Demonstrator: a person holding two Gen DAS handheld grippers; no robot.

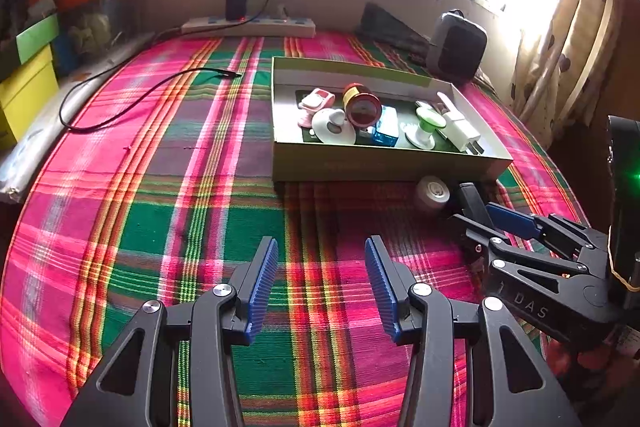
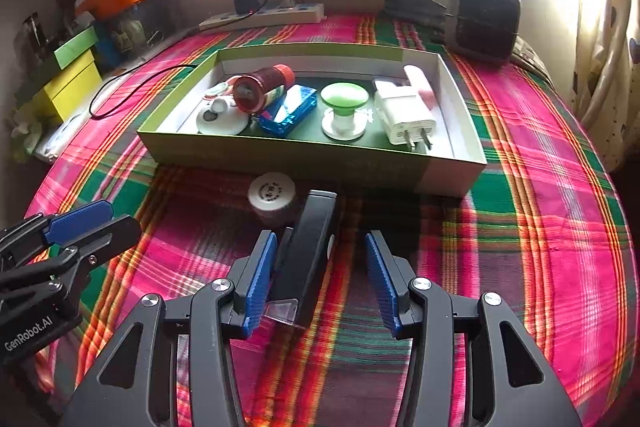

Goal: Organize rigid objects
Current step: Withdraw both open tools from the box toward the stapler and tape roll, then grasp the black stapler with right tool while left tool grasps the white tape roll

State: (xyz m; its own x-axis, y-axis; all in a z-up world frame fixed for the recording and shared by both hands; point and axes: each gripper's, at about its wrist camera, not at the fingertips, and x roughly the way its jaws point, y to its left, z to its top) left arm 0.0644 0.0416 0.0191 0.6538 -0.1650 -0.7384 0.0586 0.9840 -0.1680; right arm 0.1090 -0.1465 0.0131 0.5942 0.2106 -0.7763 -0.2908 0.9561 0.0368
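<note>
A shallow green cardboard box (image 2: 304, 159) (image 1: 380, 167) on the plaid bedspread holds a red jar (image 2: 256, 89), a blue case (image 2: 288, 111), a green-and-white knob (image 2: 344, 103), a white plug charger (image 2: 404, 119) and white and pink pieces. In front of the box lie a small white round tub (image 2: 272, 197) (image 1: 432, 193) and a black stapler (image 2: 312, 255) (image 1: 474, 201). My right gripper (image 2: 320, 275) is open, its fingers on either side of the stapler, the left pad close to it. My left gripper (image 1: 322, 281) is open and empty over bare cloth, left of the right gripper.
A power strip (image 1: 248, 25) with a black charger and cable lies by the back wall. A dark speaker (image 2: 484, 21) stands at the back right. Yellow and green boxes (image 1: 28, 75) and an orange tray stand at the left. Curtains hang at the right.
</note>
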